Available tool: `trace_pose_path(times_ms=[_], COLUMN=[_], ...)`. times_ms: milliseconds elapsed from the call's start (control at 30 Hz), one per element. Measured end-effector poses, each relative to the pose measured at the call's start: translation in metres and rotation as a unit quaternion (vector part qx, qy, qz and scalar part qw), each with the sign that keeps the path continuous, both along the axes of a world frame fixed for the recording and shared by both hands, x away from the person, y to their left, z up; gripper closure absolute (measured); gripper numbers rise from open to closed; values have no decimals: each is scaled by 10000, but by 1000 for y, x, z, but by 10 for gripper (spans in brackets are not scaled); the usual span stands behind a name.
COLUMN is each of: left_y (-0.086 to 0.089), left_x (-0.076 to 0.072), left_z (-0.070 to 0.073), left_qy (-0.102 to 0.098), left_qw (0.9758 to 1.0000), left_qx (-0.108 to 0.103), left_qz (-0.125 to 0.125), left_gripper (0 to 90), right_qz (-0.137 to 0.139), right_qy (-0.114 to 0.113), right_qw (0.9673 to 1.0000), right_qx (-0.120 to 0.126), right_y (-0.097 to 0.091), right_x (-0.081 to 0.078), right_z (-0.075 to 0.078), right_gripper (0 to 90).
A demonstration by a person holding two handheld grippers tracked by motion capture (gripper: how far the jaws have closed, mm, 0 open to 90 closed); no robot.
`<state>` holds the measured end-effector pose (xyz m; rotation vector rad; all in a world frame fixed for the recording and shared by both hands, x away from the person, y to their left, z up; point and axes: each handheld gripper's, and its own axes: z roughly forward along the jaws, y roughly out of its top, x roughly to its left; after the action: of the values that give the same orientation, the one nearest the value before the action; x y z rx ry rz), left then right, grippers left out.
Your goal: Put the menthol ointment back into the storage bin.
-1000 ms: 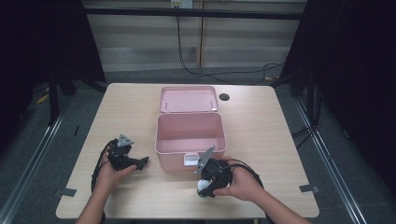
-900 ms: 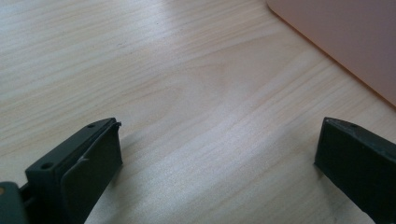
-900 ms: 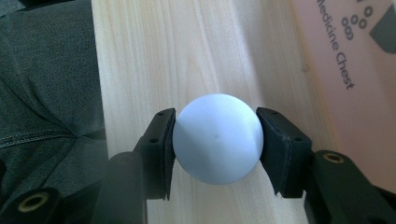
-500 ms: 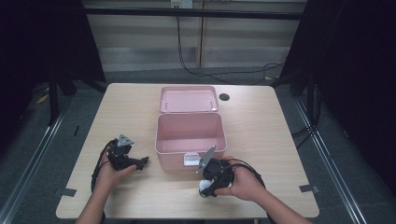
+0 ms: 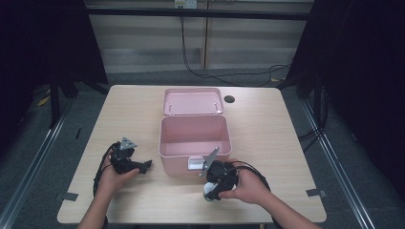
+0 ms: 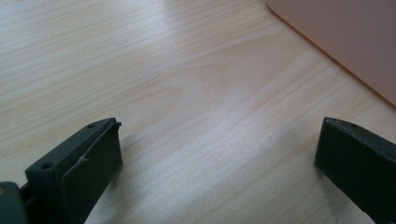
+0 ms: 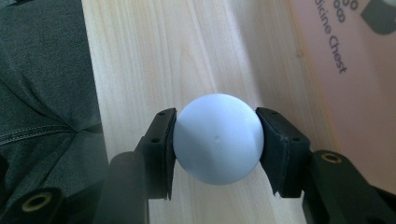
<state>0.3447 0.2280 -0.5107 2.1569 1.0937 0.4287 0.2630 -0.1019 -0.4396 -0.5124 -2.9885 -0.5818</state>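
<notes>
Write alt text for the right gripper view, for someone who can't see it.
The right gripper clamps a pale blue ball between its two black jaws, just above a light wooden table. A pink box printed with "Chest" lies at the right edge, and dark grey fabric at the left.

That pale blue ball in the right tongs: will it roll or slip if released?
Likely rolls: the smooth pale blue ball is round, over flat wooden table. Possibly slippery: glossy surface, and the right tongs pinch it only at its sides. Seems rigid: no visible denting.
</notes>
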Motion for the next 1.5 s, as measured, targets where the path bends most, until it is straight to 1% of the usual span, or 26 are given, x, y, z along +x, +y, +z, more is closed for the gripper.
trace_pose_path(times_ms=[67,100,167,200,267,367,400,433,467,567,600,667,700,767,800,833,933,1033,1067,1233,1267,1300,1333,1367,1467,1500], left_y=[0,0,0,0,0,0,0,0,0,0,0,0,0,0,0,0,0,0,-1,0,0,0,0,0,0,0], left_x=[0,0,0,0,0,0,0,0,0,0,0,0,0,0,0,0,0,1,0,0,0,1,1,1,1,1], left_z=[0,0,0,0,0,0,0,0,0,0,0,0,0,0,0,0,0,0,-1,0,-1,-1,-1,-1,0,0], left_qy=[-1,-2,1,2,-2,-1,-2,-1,-2,-1,-2,-2,-2,-2,-3,-3,-2,-2,-7,3,-6,-11,-10,-11,-11,-11], left_qw=[10000,10000,10000,10000,10000,10000,10000,10000,10000,10000,10000,10000,10000,10000,10000,10000,10000,10000,10000,10000,10000,10000,10000,10000,10000,10000], left_qx=[-6,-5,-10,-9,-6,-7,-8,-7,-6,-7,-6,-4,-5,-6,-6,-6,-7,-13,-63,-42,-44,-40,-40,-40,-40,-40], left_qz=[-3,-5,-9,-9,-5,-5,-3,-4,-4,-4,-5,-8,-8,-7,-6,-6,-10,-19,18,-4,5,-3,-5,-6,-6,-6], left_gripper=[0,0,0,0,0,0,0,0,0,0,0,0,0,0,0,0,0,0,0,0,0,0,0,0,0,0], right_qz=[15,-31,1,-47,-9,9,-87,-87,-17,-63,-33,-74,-69,-132,-163,-163,-185,-201,-191,-207,-165,-204,-168,-212,-221,-221], right_qy=[6,41,37,93,55,70,104,104,70,72,45,77,40,94,58,58,40,34,26,39,41,58,14,65,30,30], right_qw=[10000,10000,10000,9999,10000,10000,9999,9999,10000,10000,10000,9999,9999,9997,9997,9997,9997,9997,9997,9997,9998,9997,9998,9997,9997,9997], right_qx=[-36,-30,30,10,25,50,34,34,12,19,54,58,107,167,169,169,157,146,141,101,115,120,117,107,99,99], right_y=[0,0,-2,-2,-4,-7,-8,-8,-9,-10,-12,-13,-14,-15,-17,-17,-19,-20,-22,-23,-23,-24,-24,-25,-28,-28], right_x=[0,0,1,0,1,3,2,2,3,2,3,3,4,6,7,7,10,11,13,14,15,16,17,17,20,20], right_z=[1,2,5,7,11,18,22,22,25,29,34,36,38,43,48,48,58,62,66,74,76,78,80,82,91,91], right_gripper=[504,504,504,504,504,505,505,505,505,505,505,505,504,504,505,505,505,505,505,505,505,505,505,505,505,505])
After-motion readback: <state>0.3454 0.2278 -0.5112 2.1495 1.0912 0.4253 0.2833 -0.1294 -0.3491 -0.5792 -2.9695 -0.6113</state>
